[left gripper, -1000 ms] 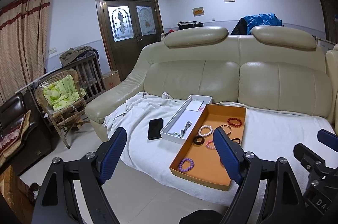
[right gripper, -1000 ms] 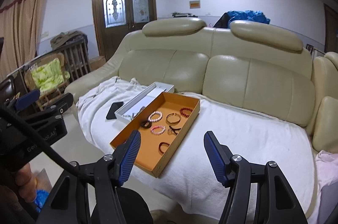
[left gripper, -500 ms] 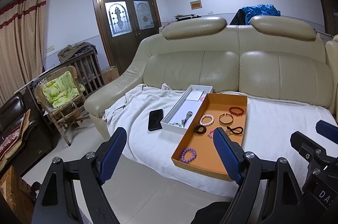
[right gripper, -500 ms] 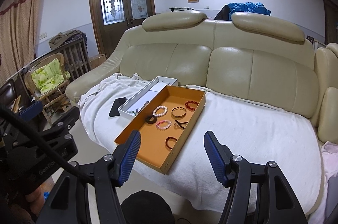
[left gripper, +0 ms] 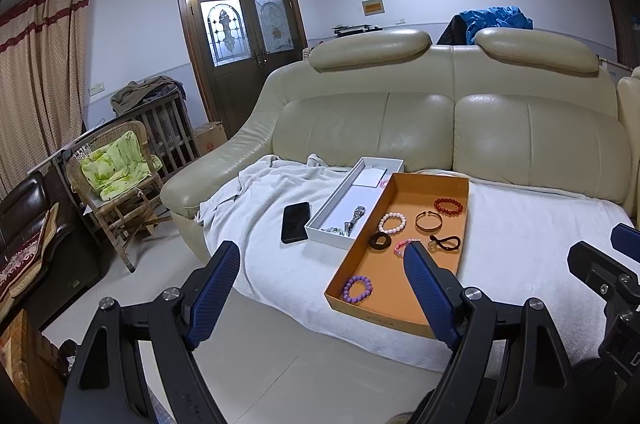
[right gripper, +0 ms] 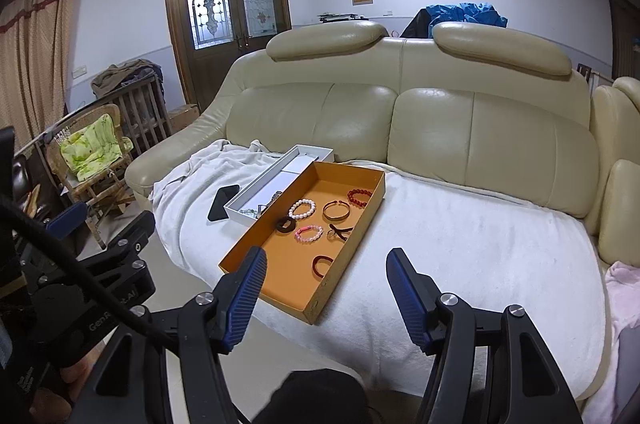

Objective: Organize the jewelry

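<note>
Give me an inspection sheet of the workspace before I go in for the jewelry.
Surface: white blanket spread over the seat of a beige sofa.
Job's things: orange tray holding loose bracelets, among them a purple bead bracelet at its near end and a red bead bracelet at its far end; white box beside the tray, with a metal watch inside.
Clutter: black phone on the blanket left of the box.
Grippers: left gripper and right gripper both open, empty, short of the sofa.
Cables: black cable by the left gripper.
Surroundings: wicker chair, wooden double door.
</note>
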